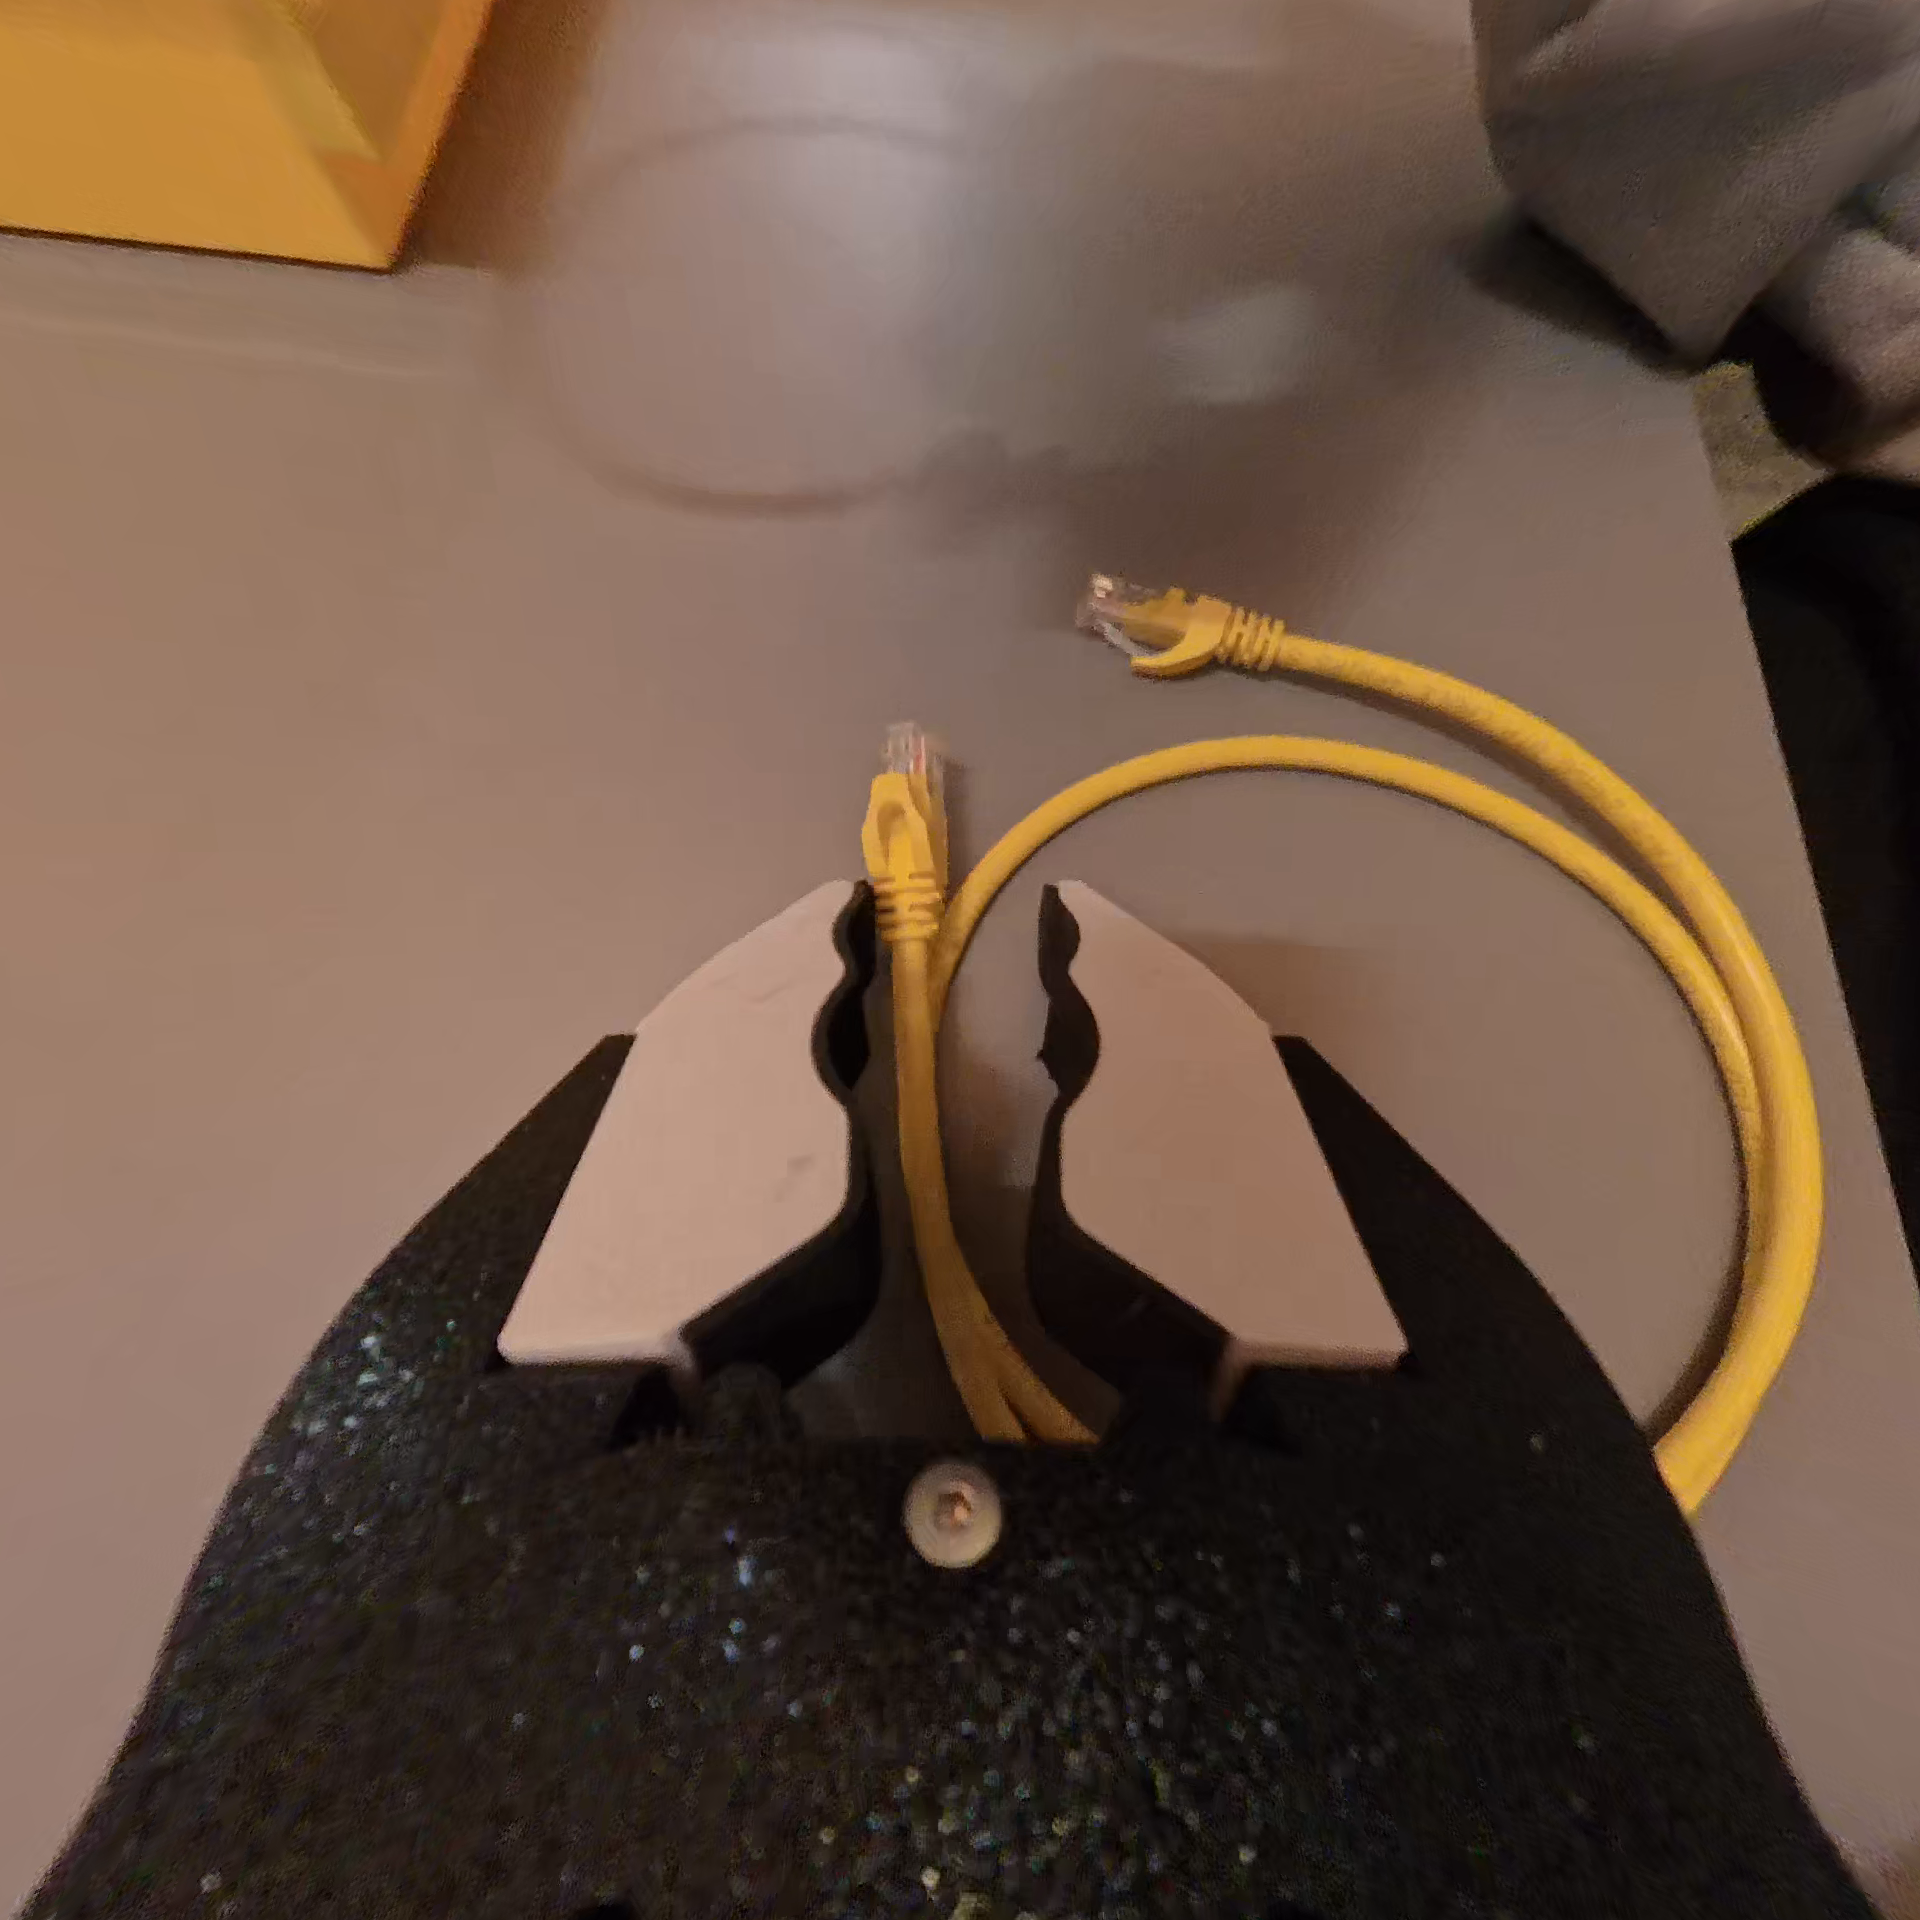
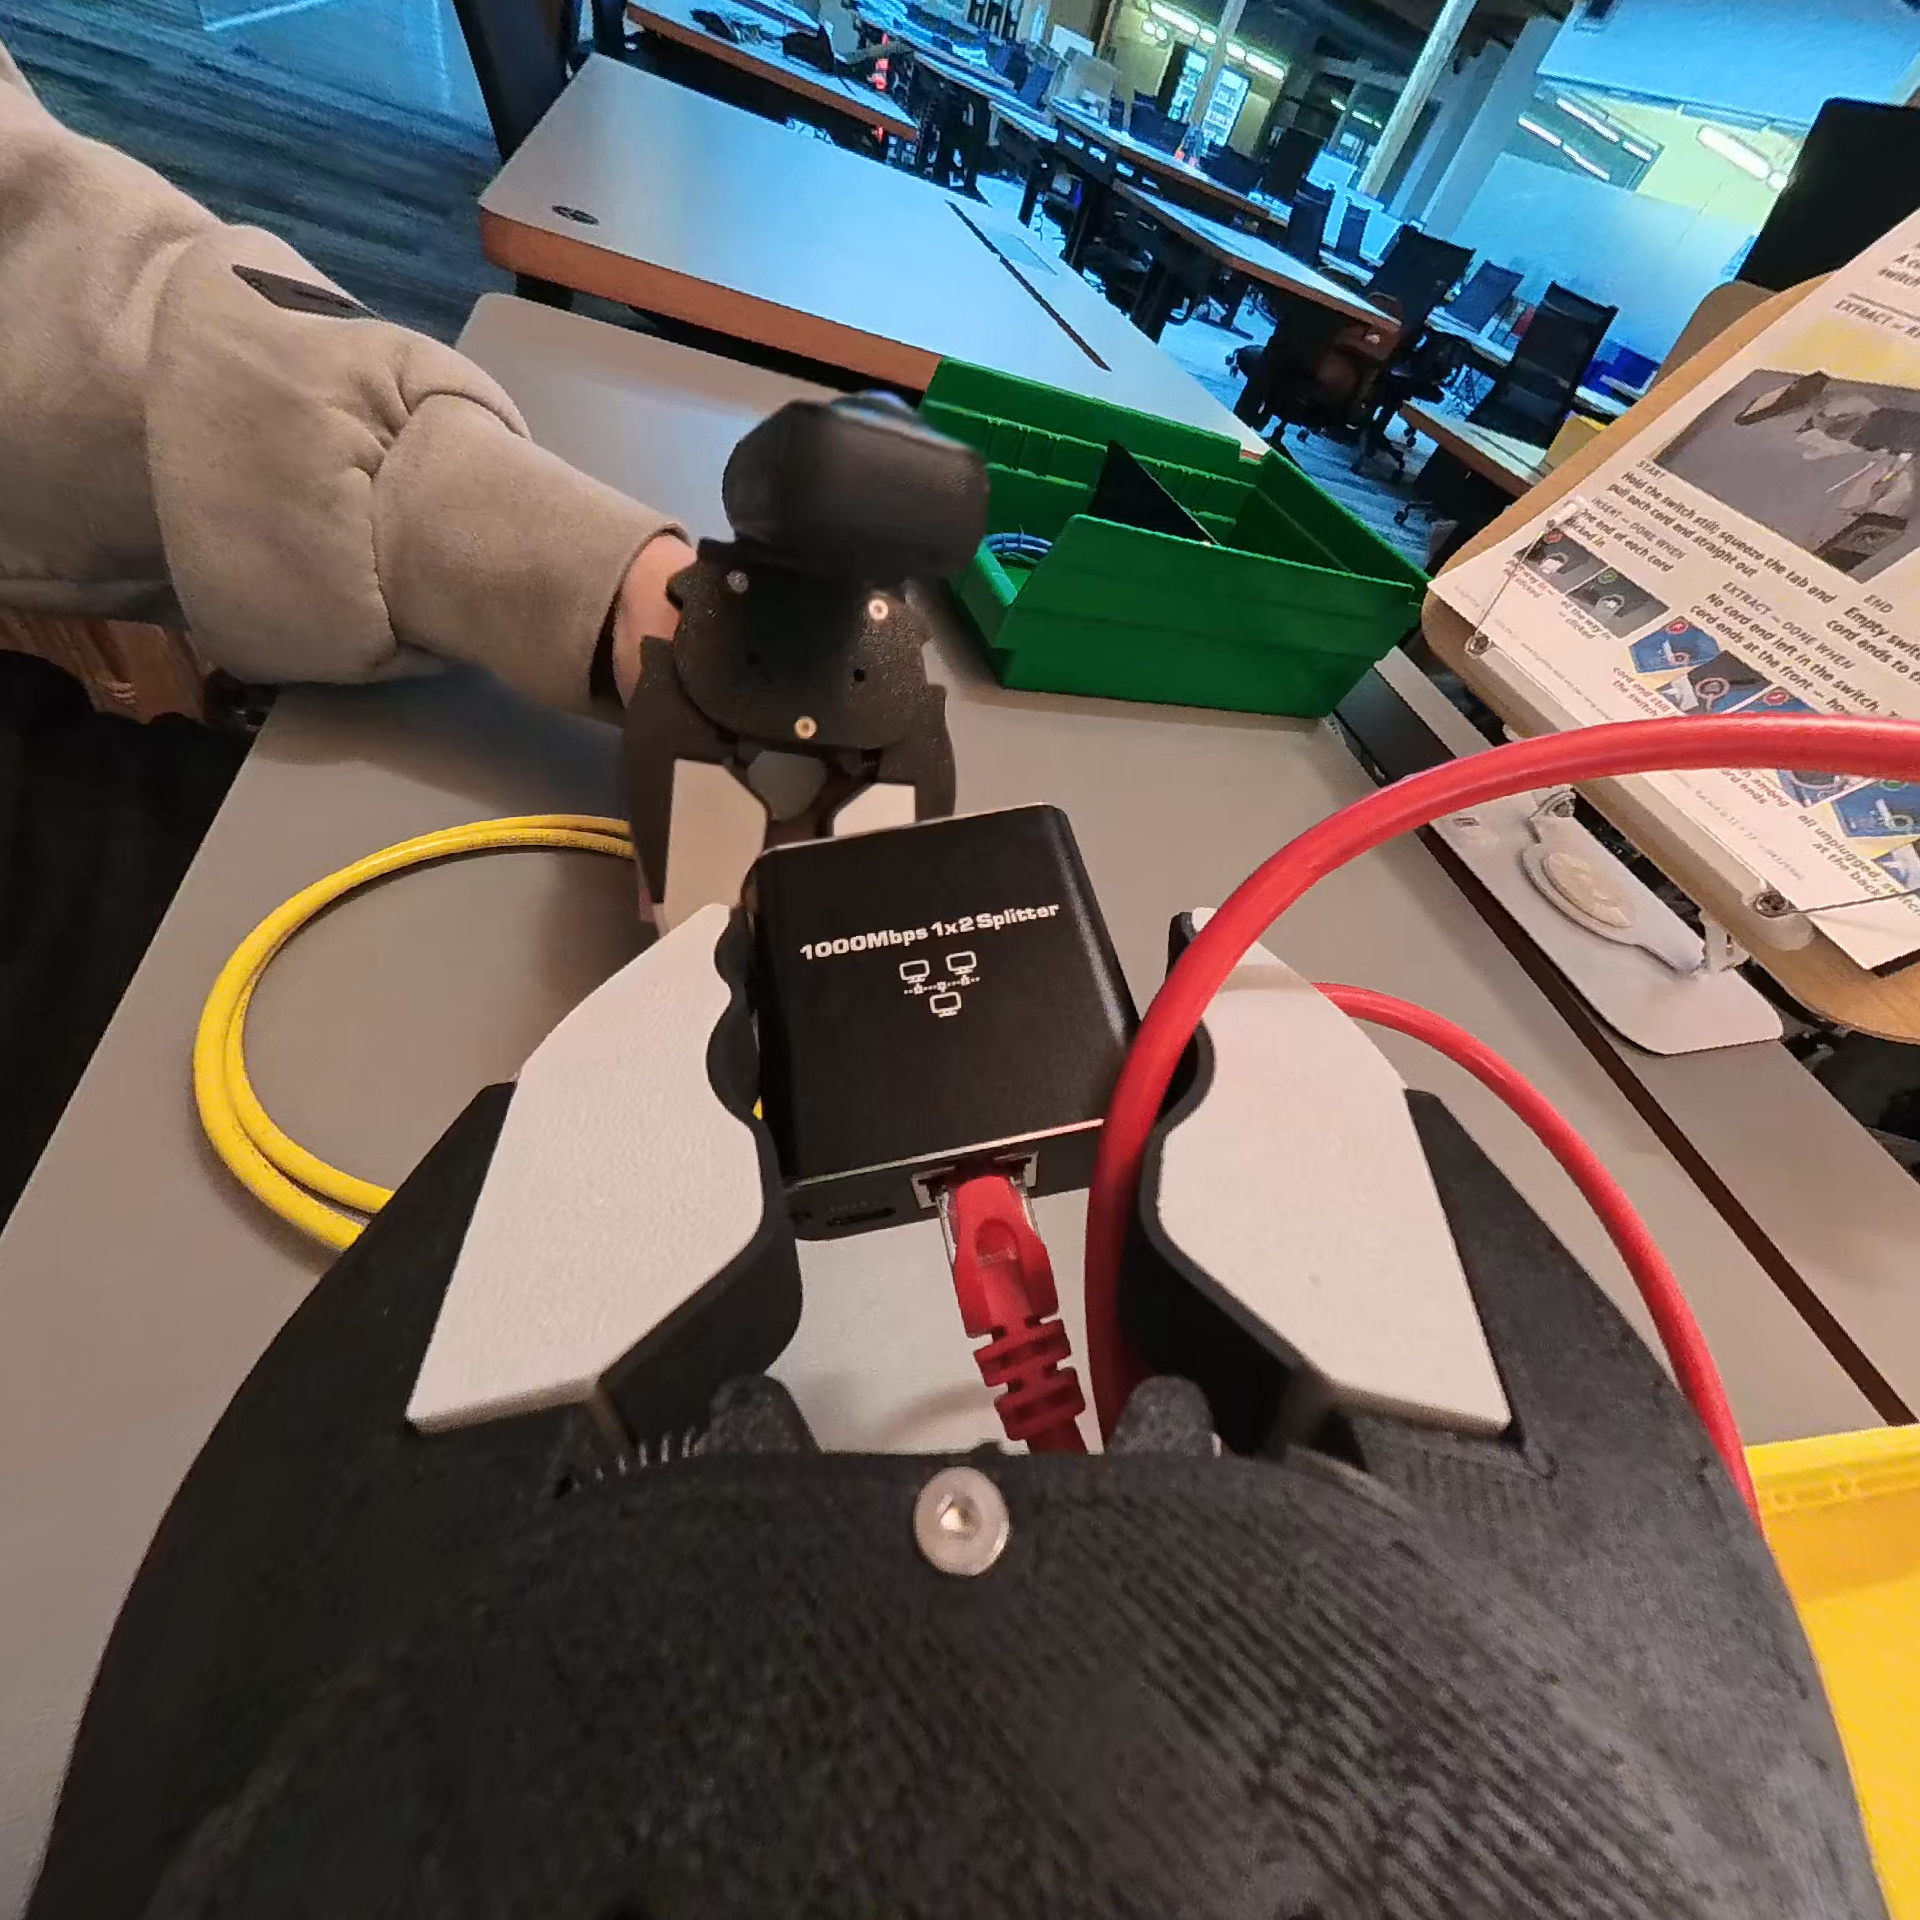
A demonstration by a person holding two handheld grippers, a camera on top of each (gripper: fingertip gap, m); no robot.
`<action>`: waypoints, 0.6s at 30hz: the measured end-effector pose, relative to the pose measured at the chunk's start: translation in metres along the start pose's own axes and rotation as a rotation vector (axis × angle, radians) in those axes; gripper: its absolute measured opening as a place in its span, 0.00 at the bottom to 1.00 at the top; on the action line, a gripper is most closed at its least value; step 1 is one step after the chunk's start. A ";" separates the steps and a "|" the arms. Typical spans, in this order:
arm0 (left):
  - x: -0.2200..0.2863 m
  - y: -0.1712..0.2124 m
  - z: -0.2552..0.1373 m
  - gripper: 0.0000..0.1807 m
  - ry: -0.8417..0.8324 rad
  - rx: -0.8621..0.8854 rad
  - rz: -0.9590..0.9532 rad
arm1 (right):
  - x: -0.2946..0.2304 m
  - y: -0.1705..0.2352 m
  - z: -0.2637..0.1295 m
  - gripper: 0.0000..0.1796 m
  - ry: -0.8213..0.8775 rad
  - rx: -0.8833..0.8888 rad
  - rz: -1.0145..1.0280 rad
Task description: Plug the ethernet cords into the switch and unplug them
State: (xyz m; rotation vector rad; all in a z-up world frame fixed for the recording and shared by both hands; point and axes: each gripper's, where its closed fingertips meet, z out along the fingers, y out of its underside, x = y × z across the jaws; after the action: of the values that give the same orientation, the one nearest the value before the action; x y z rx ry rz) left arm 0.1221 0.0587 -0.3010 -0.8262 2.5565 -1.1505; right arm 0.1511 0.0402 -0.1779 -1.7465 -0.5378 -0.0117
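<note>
Left gripper [image 1: 954, 894] spread around yellow cord [image 1: 1714, 935], one plug [image 1: 907, 821] just past left fingertip, not pinched. Right gripper [image 2: 956, 935] clamped on black switch [image 2: 935, 997] above grey counter [image 2: 135, 1351]; red cord [image 2: 1008, 1278] plugged into near port. Green bin [image 2: 1174, 613] far right.

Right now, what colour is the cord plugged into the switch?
Red cord, plugged into the black switch; clearest in the right wrist view.

dim warm light | far table [image 1: 935, 312] smeared, blurred | wide-angle edge bending | soft shadows
</note>
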 end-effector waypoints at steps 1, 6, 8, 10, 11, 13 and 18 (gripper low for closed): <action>-0.002 -0.002 -0.003 0.17 -0.004 0.025 -0.032 | 0.000 0.000 0.000 0.43 -0.001 0.001 -0.001; -0.011 0.001 -0.014 0.14 -0.047 0.040 -0.148 | 0.000 -0.001 -0.001 0.43 -0.004 0.006 0.002; -0.013 0.007 -0.014 0.13 -0.064 0.011 -0.149 | -0.001 -0.001 0.000 0.43 -0.007 0.006 0.004; -0.017 0.013 -0.012 0.13 -0.091 -0.028 -0.159 | -0.002 0.000 0.001 0.43 -0.012 0.007 0.006; -0.016 0.014 -0.010 0.11 -0.088 -0.031 -0.161 | -0.002 0.000 0.001 0.43 -0.011 0.007 0.006; -0.013 0.011 -0.008 0.05 -0.076 -0.017 -0.160 | -0.003 0.000 0.002 0.43 -0.018 0.009 0.009; -0.017 0.012 -0.010 0.03 -0.166 -0.043 -0.061 | -0.003 0.003 0.004 0.43 -0.020 -0.003 0.006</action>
State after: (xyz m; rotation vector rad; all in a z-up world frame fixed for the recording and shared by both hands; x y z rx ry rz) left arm 0.1277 0.0808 -0.3038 -0.9736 2.4431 -1.0014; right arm 0.1480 0.0426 -0.1830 -1.7529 -0.5472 0.0088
